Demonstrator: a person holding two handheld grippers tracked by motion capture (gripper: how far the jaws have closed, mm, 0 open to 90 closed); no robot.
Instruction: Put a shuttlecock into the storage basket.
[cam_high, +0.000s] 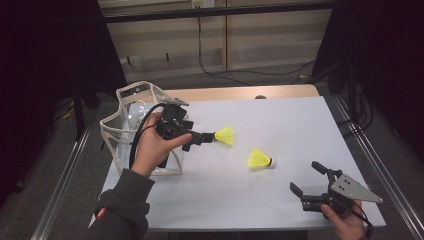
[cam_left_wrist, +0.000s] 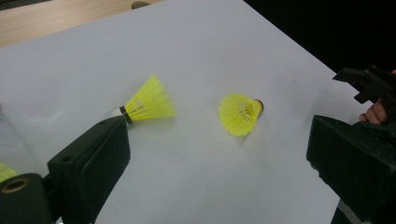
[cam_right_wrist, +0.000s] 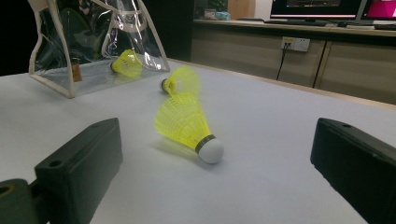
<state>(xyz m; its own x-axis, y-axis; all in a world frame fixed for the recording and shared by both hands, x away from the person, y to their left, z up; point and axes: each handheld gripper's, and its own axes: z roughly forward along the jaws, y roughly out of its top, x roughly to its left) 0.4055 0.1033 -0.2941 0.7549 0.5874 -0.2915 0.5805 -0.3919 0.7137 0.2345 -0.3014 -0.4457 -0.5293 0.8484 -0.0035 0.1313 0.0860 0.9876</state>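
Two yellow shuttlecocks lie on the white table (cam_high: 280, 125). One shuttlecock (cam_high: 225, 135) (cam_left_wrist: 148, 100) rests with its cork against the tip of one jaw of my left gripper (cam_high: 200, 140) (cam_left_wrist: 217, 144), which is open, jaws wide apart. The other shuttlecock (cam_high: 260, 159) (cam_left_wrist: 240, 113) (cam_right_wrist: 187, 123) lies mid-table, cork toward my right gripper (cam_high: 304, 176) (cam_right_wrist: 218, 135). That gripper is open near the front right corner, with this shuttlecock a little ahead of its jaws. A clear bag (cam_high: 131, 117) (cam_right_wrist: 70, 56) with pale trim stands at the left, with a third shuttlecock (cam_right_wrist: 126, 63) inside.
My left hand and its cable are right in front of the bag. The table's wooden far edge (cam_high: 240, 93) and metal side rails (cam_high: 372, 160) border the surface. Cabinets and cables stand beyond the table.
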